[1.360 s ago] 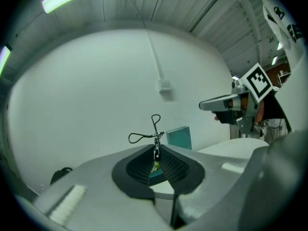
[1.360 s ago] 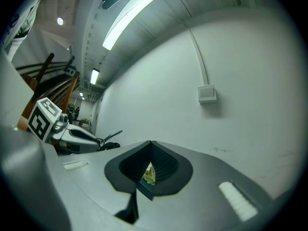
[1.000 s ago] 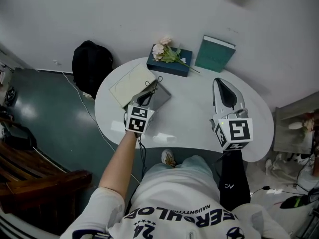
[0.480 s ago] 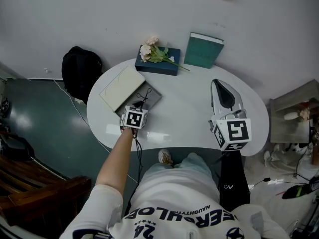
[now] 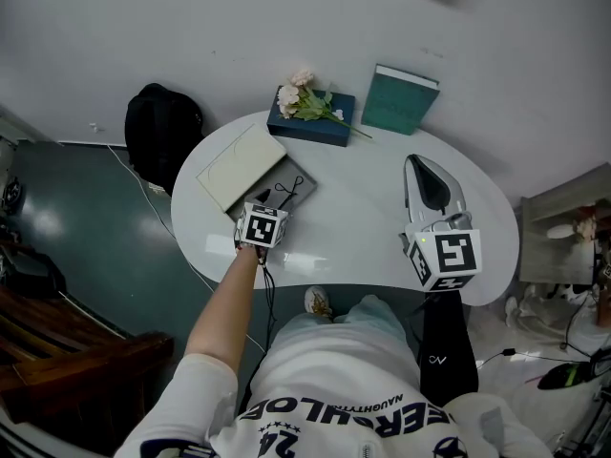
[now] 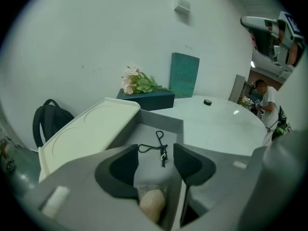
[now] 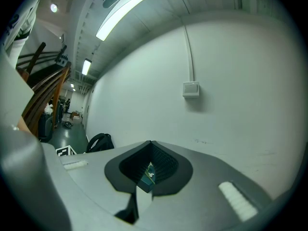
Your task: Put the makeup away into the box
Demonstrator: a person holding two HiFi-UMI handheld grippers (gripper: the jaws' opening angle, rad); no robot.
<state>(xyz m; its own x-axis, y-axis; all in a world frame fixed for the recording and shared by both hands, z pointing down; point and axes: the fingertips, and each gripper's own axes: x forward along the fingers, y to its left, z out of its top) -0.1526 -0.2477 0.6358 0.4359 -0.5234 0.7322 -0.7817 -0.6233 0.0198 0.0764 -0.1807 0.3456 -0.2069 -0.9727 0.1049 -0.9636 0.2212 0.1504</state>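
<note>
left tool released, jaws wide apart, low over the open box at worktop left | beige makeup puff in box's near end, eyelash curler farther in | right tool clenched, empty

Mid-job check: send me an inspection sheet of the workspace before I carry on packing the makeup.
Surface: white rounded table.
Job's things: grey box open, cream lid beside it; eyelash curler inside; beige sponge in clear wrap, apparently inside too.
Clutter: dark blue box topped with flowers; teal book against the wall; small black item.
Grippers: left gripper open over the box; right gripper shut, empty, off to the side.
Cables: thin cable on the floor.
Surroundings: black backpack on the floor.
</note>
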